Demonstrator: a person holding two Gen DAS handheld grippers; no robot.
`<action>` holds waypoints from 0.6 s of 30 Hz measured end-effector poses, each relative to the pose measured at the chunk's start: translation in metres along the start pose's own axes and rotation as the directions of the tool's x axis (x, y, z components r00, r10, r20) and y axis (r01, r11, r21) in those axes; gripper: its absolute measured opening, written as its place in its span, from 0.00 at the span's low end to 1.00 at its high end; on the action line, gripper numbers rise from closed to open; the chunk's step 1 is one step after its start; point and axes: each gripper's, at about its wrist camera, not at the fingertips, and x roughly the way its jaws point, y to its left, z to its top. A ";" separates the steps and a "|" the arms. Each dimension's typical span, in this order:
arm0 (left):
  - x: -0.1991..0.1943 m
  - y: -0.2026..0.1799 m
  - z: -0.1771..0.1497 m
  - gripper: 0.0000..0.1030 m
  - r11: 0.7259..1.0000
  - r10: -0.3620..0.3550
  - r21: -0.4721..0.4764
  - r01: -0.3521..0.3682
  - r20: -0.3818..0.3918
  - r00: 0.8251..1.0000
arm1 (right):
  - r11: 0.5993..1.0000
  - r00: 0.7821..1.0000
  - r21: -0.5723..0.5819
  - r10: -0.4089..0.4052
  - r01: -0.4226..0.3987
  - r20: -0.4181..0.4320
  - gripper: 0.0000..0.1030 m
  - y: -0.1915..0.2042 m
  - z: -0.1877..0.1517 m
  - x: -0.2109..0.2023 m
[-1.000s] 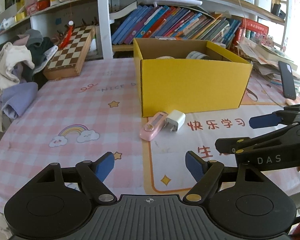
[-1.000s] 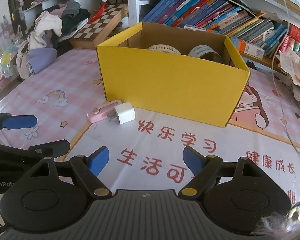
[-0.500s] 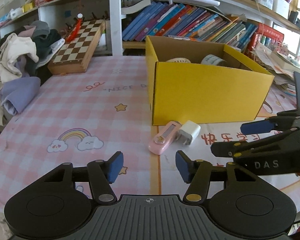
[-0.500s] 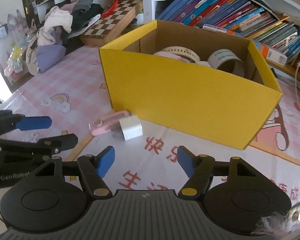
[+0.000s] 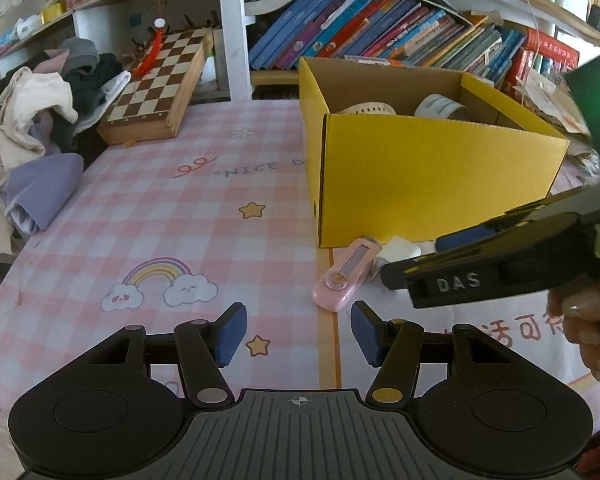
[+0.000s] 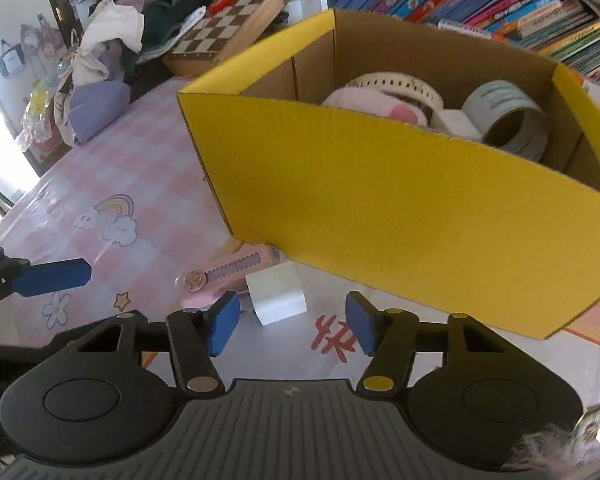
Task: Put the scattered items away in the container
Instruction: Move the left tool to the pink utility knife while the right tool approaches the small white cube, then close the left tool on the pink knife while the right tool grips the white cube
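A pink utility knife (image 5: 346,276) lies flat on the bench (image 5: 148,216) just in front of the near left corner of the yellow cardboard box (image 5: 428,176); its long axis runs from near-left to far-right, its far end almost at the box wall. A white charger block (image 6: 276,298) sits right beside it on the right, touching or nearly so.

The right wrist view looks down into the box and shows a grey tape roll (image 6: 508,118), a cream ring-shaped roll (image 6: 400,86), a pink soft item (image 6: 376,106) and a small white block (image 6: 458,124); the left wrist view shows only the tops of the two rolls.

The right gripper (image 6: 288,326) hovers just near of the charger, fingers apart and empty. The left gripper (image 5: 296,332) hangs near of the knife, fingers also apart, holding nothing.

Far left lie a chessboard (image 5: 156,92) and a clothes pile (image 5: 40,120).
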 end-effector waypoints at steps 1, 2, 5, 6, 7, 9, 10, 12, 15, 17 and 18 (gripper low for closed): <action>0.002 0.000 0.000 0.55 1.000 -0.001 0.004 0.001 -0.006 1.000 | 1.000 1.000 0.004 0.007 -0.007 -0.005 0.54 -0.001 0.002 0.003; 0.004 -0.001 0.001 0.55 1.000 -0.001 0.008 0.001 -0.011 1.000 | 1.000 1.000 0.008 0.014 -0.014 -0.009 0.54 -0.002 0.003 0.006; 0.011 -0.004 0.005 0.55 1.000 -0.010 0.022 0.011 -0.018 1.000 | 0.999 0.999 0.014 0.048 -0.048 -0.014 0.47 -0.004 0.006 0.011; 0.014 -0.006 0.006 0.55 1.000 -0.013 0.027 0.014 -0.020 1.000 | 0.998 0.998 0.012 0.064 -0.064 -0.014 0.40 -0.005 0.007 0.011; 0.016 -0.007 0.007 0.55 0.999 -0.016 0.031 0.017 -0.022 1.000 | 0.997 0.997 0.006 0.074 -0.074 -0.013 0.35 -0.005 0.007 0.010; 0.021 -0.009 0.010 0.55 0.999 -0.022 0.041 0.023 -0.026 0.999 | 0.996 0.996 -0.008 0.084 -0.084 -0.011 0.32 -0.006 0.007 0.007; 0.023 -0.010 0.011 0.55 0.999 -0.025 0.045 0.026 -0.028 0.999 | 0.997 0.997 -0.009 0.078 -0.078 -0.008 0.32 -0.008 0.006 0.004; 0.028 -0.013 0.014 0.55 0.998 -0.031 0.054 0.033 -0.032 0.999 | 0.998 0.998 0.006 0.067 -0.067 0.003 0.32 -0.017 0.003 -0.006; 0.036 -0.015 0.018 0.55 0.997 -0.040 0.064 0.042 -0.037 0.998 | 0.999 1.000 0.035 0.025 -0.026 0.019 0.32 -0.034 -0.004 -0.025; 0.041 -0.016 0.020 0.55 0.996 -0.046 0.070 0.049 -0.041 0.998 | 0.997 1.000 0.075 0.003 -0.004 0.015 0.32 -0.046 -0.009 -0.033; 0.044 -0.017 0.021 0.55 0.996 -0.049 0.073 0.052 -0.042 0.998 | 0.996 1.000 0.091 -0.005 0.004 0.013 0.32 -0.050 -0.011 -0.036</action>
